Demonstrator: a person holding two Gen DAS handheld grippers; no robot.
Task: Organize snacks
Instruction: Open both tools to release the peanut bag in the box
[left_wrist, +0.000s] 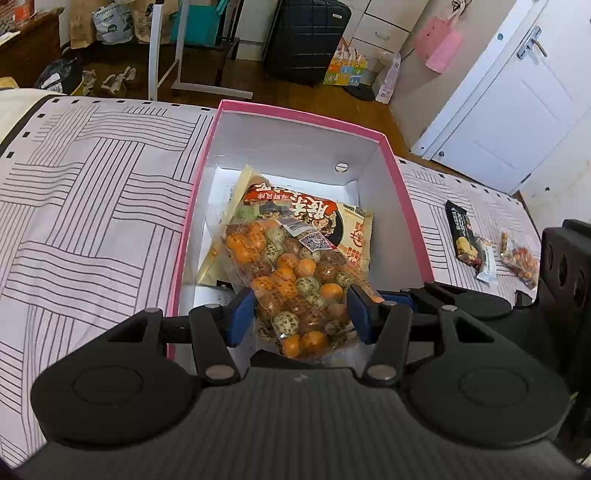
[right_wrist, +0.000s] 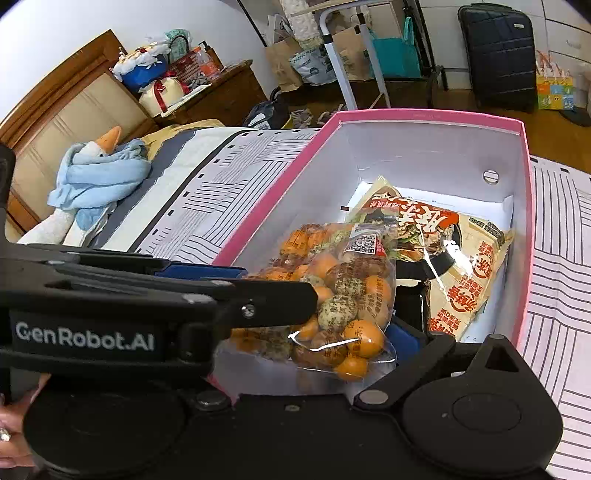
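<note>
Bag of wrapped sweets (left_wrist: 295, 280): clamped in left claw (left_wrist: 301, 314), long axis pointing ahead into pink box (left_wrist: 406, 192); right claw wide, empty.

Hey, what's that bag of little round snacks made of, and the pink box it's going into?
Bag of round snacks: thin clear plastic film, glossy; the balls show through and highlights glint on its creases. Pink box: looks like rigid cardboard, matte pink outside, plain white inside, with straight folded walls and a small metal-looking disc, maybe a magnet, on one wall.
</note>
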